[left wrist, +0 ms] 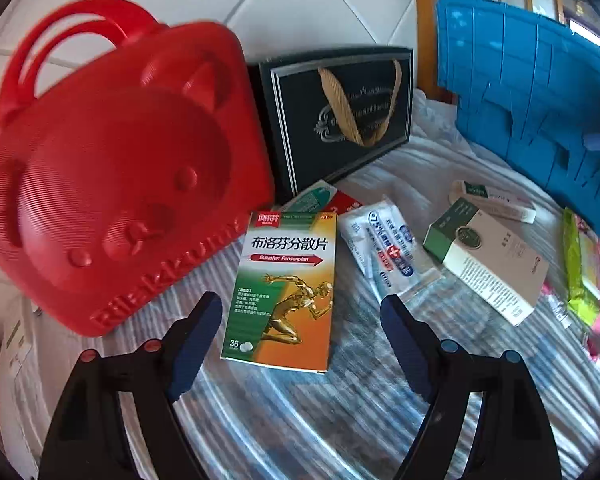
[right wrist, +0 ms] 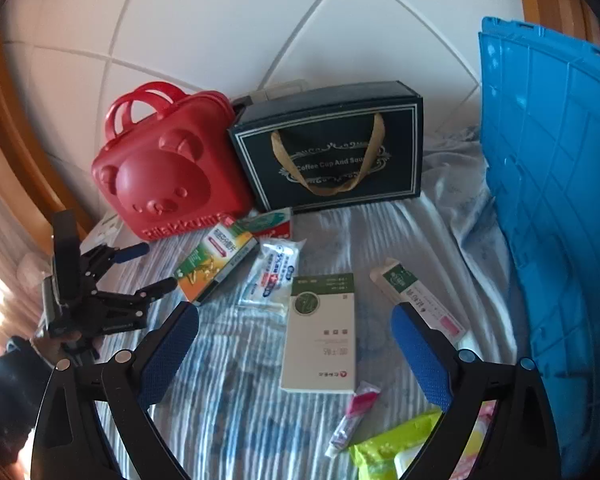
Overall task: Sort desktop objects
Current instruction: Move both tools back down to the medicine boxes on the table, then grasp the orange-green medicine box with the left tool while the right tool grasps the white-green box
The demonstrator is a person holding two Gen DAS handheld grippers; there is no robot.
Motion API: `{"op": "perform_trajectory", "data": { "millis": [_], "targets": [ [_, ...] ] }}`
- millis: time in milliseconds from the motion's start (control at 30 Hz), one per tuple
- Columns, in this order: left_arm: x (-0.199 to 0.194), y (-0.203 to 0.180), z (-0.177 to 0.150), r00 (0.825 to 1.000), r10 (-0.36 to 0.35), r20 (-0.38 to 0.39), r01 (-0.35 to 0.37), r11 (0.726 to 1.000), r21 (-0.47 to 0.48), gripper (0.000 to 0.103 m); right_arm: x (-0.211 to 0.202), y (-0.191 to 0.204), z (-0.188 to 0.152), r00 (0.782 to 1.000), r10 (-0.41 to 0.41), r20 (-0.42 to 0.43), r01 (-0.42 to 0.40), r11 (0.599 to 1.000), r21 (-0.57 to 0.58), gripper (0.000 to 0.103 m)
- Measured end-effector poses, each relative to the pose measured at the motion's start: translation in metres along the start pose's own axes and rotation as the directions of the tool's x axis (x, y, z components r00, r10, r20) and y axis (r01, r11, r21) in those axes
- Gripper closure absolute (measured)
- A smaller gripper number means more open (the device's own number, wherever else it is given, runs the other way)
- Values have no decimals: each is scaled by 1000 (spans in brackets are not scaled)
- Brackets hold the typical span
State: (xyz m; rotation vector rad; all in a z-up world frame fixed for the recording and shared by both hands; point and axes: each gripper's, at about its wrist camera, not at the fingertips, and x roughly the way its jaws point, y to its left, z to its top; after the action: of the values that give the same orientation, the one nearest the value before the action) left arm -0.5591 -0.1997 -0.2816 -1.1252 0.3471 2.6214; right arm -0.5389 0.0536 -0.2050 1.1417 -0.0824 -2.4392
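Left hand-held gripper [left wrist: 300, 320] wide open and empty, pitched down just above the ibuprofen box [left wrist: 284, 288] on the striped bedsheet [left wrist: 339, 420]; right hand-held gripper [right wrist: 296, 344] equally empty, fully spread over the white-and-green carton [right wrist: 321, 332]. Approach stage, apparently: nothing sorted yet. Next: straddle each box, close, carry toward red bear-face case [left wrist: 112, 184] or dark gift bag [right wrist: 331, 148].

The red bear-face case [left wrist: 112, 184] was ribbed, glossy plastic. The dark gift bag [right wrist: 331, 148] looked like matt card with a woven gold ribbon handle [left wrist: 347, 108]. The ibuprofen box [left wrist: 284, 292] was glossy printed cardboard. The blue crate [right wrist: 555, 208] was moulded plastic; the bedsheet [right wrist: 236, 400] was striped cloth.
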Motion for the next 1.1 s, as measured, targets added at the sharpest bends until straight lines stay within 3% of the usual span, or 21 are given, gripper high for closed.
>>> {"op": "perform_trajectory", "data": {
  "millis": [200,533,600,733,1100],
  "targets": [
    [59,14,-3,990,-67,-121,72,997,37,22,38,-8,1,998,-9,-69,11,1000,25,5],
    [82,17,-3,995,-56,-78,66,989,135,15,82,-3,-11,982,-17,-186,19,1000,10,5],
    [92,24,-2,988,-92,-122,105,989,106,15,92,2,-12,977,-31,-209,30,1000,-9,5],
    [101,34,0,981,-136,-137,144,989,45,11,112,7,-15,965,-75,-250,65,997,-46,5],
    [84,27,-15,986,-83,-146,83,996,-6,14,146,-2,-29,938,-140,-317,124,990,-72,7]
  ]
}}
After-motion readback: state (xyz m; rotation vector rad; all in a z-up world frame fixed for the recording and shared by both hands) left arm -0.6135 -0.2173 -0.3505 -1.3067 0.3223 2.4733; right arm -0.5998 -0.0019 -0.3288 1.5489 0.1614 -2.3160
